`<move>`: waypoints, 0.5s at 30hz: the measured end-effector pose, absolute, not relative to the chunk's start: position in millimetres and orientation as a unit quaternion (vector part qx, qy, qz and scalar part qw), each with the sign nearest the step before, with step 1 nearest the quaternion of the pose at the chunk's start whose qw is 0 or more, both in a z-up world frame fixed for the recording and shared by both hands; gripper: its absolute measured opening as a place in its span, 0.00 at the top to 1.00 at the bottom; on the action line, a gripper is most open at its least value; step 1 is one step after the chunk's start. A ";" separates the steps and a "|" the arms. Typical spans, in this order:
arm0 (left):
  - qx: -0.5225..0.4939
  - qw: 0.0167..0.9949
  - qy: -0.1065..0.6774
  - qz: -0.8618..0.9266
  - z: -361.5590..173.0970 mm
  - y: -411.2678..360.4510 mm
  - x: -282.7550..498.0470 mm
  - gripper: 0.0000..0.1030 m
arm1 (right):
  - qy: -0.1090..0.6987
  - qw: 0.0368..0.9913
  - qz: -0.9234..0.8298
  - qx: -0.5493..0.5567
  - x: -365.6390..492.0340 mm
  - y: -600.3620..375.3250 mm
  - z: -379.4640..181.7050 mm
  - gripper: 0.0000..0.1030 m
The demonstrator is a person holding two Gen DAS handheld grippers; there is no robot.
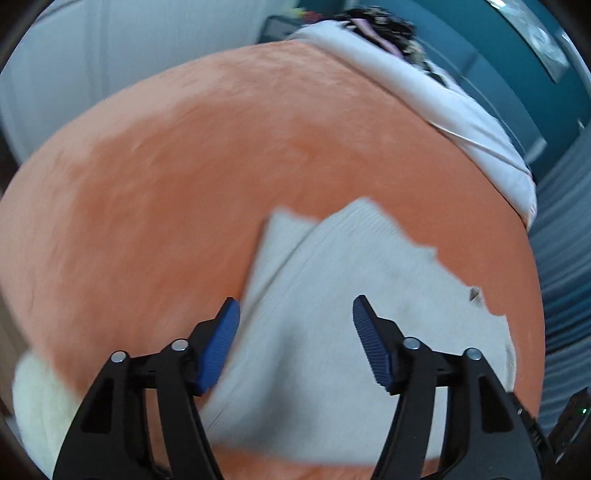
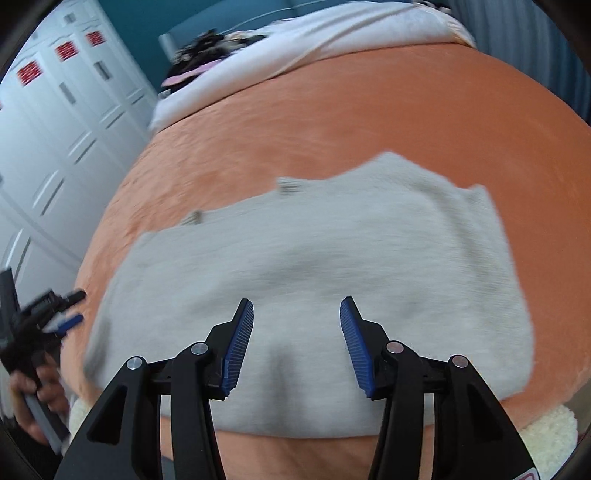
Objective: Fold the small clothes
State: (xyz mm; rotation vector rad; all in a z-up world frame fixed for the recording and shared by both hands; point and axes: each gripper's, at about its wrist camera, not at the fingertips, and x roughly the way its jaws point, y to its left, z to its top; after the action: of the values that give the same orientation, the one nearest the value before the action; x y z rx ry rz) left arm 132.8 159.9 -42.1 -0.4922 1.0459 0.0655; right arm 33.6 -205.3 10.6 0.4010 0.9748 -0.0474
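Observation:
A pale grey knitted garment (image 1: 351, 295) lies spread flat on an orange blanket (image 1: 184, 166), with one flap folded over near its far edge. My left gripper (image 1: 295, 314) is open and empty, hovering just above the garment's near left part. In the right wrist view the same garment (image 2: 314, 251) stretches across the blanket (image 2: 406, 110), with small tags along its far edge. My right gripper (image 2: 296, 310) is open and empty above the garment's near edge. The left gripper (image 2: 70, 310) shows at the far left, held by a hand. Both views are motion-blurred.
A white folded duvet (image 1: 461, 110) and a dark patterned pile of clothes (image 1: 380, 26) lie at the far side of the bed. White lockers (image 2: 55, 110) stand to the left. A cream fleece edge (image 1: 37, 406) hangs at the bed's near side.

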 end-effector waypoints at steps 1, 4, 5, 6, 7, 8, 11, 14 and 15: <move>-0.258 0.824 0.503 0.041 -54.6 168.9 118.2 0.37 | 0.466 0.866 -0.011 0.183 38.0 -193.1 11.0 0.53; -0.331 0.783 0.523 0.049 -89.5 188.3 100.5 0.37 | 0.476 0.865 0.015 0.158 57.8 -159.4 1.6 0.53; -0.346 0.785 0.512 0.048 -92.8 189.3 94.9 0.37 | 0.488 0.859 0.021 0.151 64.0 -153.1 -7.7 0.53; -0.342 0.793 0.502 0.050 -92.7 188.1 93.7 0.36 | 0.515 0.845 0.020 0.145 73.2 -145.9 -26.1 0.52; -0.334 0.797 0.502 0.050 -91.8 184.9 96.6 0.34 | 0.537 0.831 0.013 0.142 79.5 -142.4 -43.7 0.51; -0.331 0.798 0.501 0.048 -91.2 182.1 101.1 0.28 | 0.527 0.838 0.009 0.138 78.6 -139.0 -53.1 0.47; -0.331 0.797 0.503 0.046 -92.7 176.8 113.0 0.30 | 0.514 0.851 -0.001 0.110 76.9 -127.5 -50.3 0.46; -0.352 0.783 0.512 0.004 -95.9 176.2 129.3 0.76 | 0.518 0.847 0.002 0.121 79.1 -130.0 -50.2 0.44; -0.359 0.781 0.511 0.003 -91.2 176.9 132.5 0.79 | 0.516 0.847 0.007 0.127 79.0 -131.5 -50.7 0.43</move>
State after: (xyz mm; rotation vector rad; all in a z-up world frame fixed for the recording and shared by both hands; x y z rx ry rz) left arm 132.5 176.9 -91.2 -0.7759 1.1050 0.0067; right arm 79.0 -131.5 -50.7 0.2682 1.0890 0.0155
